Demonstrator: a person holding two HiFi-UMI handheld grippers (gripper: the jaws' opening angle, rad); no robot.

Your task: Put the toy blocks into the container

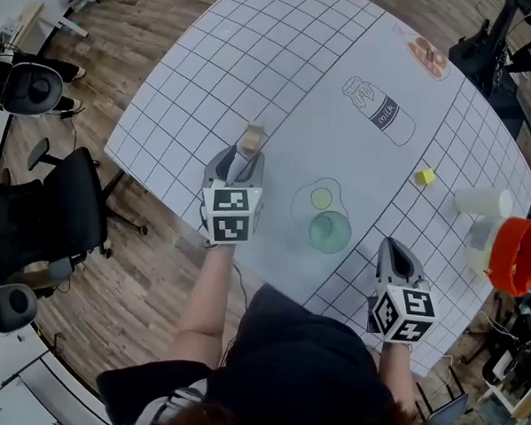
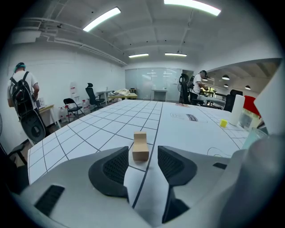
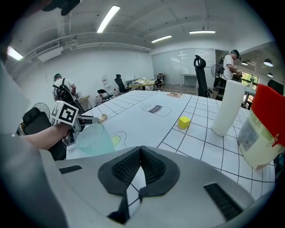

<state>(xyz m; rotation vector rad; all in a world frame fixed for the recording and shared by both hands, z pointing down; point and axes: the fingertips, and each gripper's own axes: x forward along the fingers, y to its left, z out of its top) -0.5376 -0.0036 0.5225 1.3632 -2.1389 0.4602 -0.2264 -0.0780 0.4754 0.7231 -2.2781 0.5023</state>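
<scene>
My left tool (image 2: 142,156) has its jaws spread wide with nothing gripped. A tan wooden block (image 2: 140,147) stands upright on the tabletop (image 1: 256,56) just ahead of the jaw tips, in line with the gap, and neither pad touches it. From the head view this tool is over the near-left edge of the tabletop, angled downward, with the block just beyond its tips on a grid line. My right tool (image 3: 141,153) has its jaws pressed together at the tips, with nothing between them. It is over the near edge, further to the right. Between the two tools, close to the near edge, stands the container, a translucent green cup (image 1: 329,232). It is upright and I see no blocks inside it. It sits just below a printed fried-egg outline (image 1: 319,199), touching or overlapping its lower edge. A small yellow block (image 1: 424,177) lies further out toward the right edge, well apart from the cup and from both tools. Beyond it, by the right edge, a white roll (image 1: 483,203) stands upright. Just beside that is a pale bottle with a red cap (image 1: 516,256). A printed milk-bottle drawing (image 1: 379,109) lies on the plain strip toward the far edge. The rest of the surface is a black grid on white.
</scene>
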